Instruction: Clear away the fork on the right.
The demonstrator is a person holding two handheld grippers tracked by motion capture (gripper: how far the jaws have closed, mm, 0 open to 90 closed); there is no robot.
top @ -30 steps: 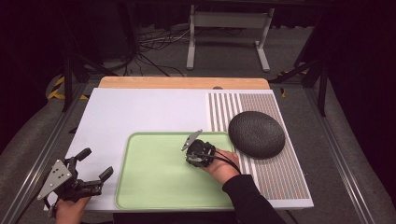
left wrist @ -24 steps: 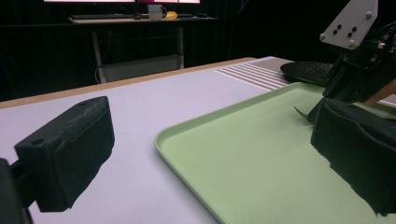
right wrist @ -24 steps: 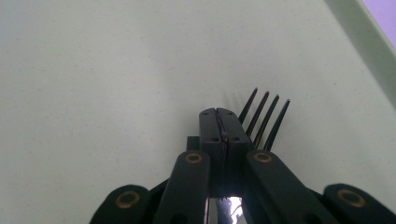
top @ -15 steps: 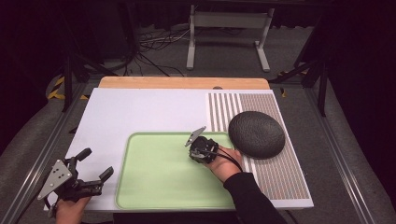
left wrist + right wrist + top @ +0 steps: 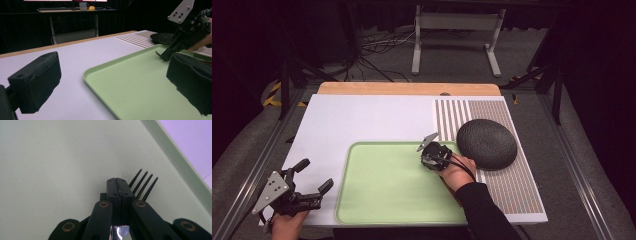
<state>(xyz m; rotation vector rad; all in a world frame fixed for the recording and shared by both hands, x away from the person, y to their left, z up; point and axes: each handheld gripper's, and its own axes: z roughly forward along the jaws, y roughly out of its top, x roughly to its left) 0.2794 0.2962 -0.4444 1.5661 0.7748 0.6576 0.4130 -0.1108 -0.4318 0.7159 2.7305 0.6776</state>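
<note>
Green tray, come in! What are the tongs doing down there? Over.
Right tongs shut on black four-tined fork, low over pale green plastic tray. Left tongs open, holding nothing, off the tray's left. Nothing in the way.

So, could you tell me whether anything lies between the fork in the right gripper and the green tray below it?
Nothing visible does. The right gripper, jaws shut on the fork, hangs over bare green tray; the dark bowl sits off the tray, on the striped mat.

A white table top (image 5: 362,125) is seen bearing a green tray (image 5: 387,185), a striped mat (image 5: 507,185) and a dark dome (image 5: 487,144).
</note>
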